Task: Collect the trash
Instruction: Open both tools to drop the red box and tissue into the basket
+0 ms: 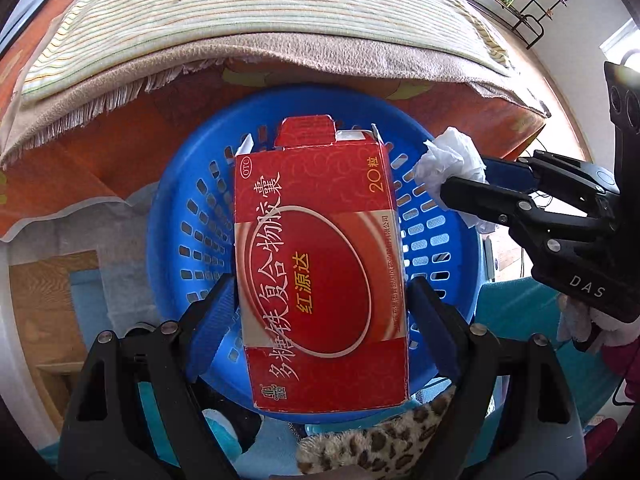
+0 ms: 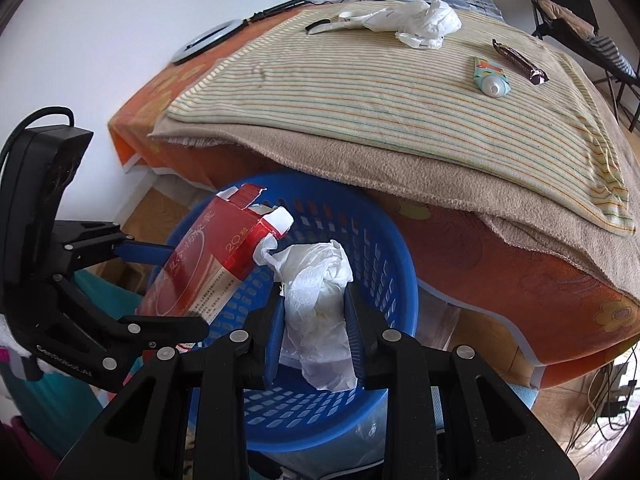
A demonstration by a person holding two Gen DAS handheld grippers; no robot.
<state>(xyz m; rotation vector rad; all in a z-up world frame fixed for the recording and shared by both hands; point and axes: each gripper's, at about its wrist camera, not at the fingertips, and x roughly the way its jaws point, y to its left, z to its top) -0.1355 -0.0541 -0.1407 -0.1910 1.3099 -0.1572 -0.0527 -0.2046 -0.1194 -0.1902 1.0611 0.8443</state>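
Note:
A red medicine box (image 1: 320,264) with an open top flap is clamped between the blue pads of my left gripper (image 1: 322,300), held over a round blue slotted basket (image 1: 176,216). In the right wrist view the same red box (image 2: 208,268) tilts over the basket (image 2: 384,252), with the left gripper (image 2: 160,280) on it. My right gripper (image 2: 312,300) is shut on a crumpled white tissue (image 2: 320,280), also above the basket. The tissue (image 1: 448,164) and right gripper (image 1: 480,180) show at the right of the left wrist view.
A bed with a striped blanket (image 2: 384,92) overhangs the basket's far side. On it lie a white plastic bag (image 2: 420,22), scissors (image 2: 340,22), a small tube (image 2: 492,78) and a dark wrapper (image 2: 520,62). Cables lie on the floor at the right (image 2: 600,396).

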